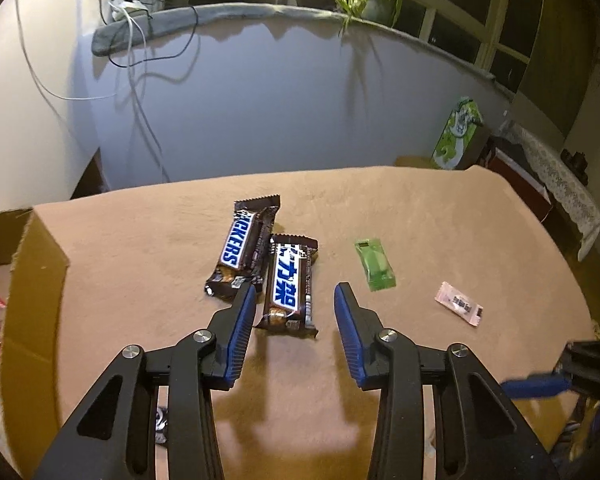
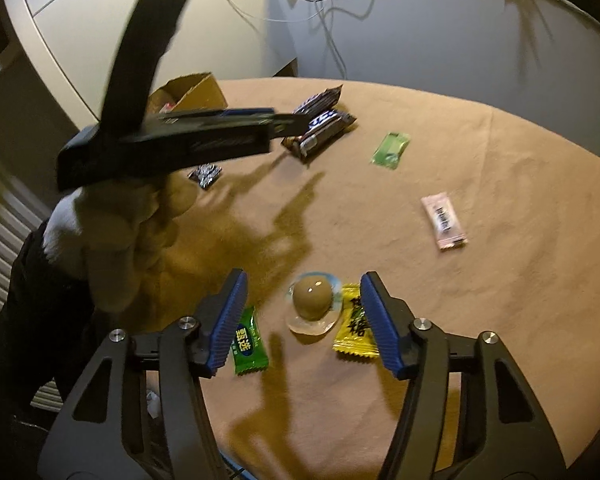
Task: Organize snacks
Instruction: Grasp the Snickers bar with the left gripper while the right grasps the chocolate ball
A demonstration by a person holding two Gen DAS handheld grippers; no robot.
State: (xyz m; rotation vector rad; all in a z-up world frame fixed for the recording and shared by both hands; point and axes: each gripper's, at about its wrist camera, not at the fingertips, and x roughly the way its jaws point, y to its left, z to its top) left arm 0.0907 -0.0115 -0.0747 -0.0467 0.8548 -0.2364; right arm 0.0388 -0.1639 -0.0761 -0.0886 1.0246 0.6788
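Here the counter wears a soft, matte tan cloth, and glossy wrappers lie scattered on it. Two brown Snickers bars sit side by side near the middle, crinkled at their serrated ends; the nearer bar has its long axis running away from the left camera, its near end between the fingers of the left claw. That claw tilts steeply down, its ribbed blue pads partly open and not touching the bar, holding nothing. A flat green sachet and a pale pink sachet lie to the right, well apart. A cardboard box stands at the counter's left edge.

The right claw also slants down, half open and empty, straddling a round brown sweet in clear film. A yellow candy packet lies just beside its right pad, a green candy packet beside its left. A gloved hand grips the left tool's handle
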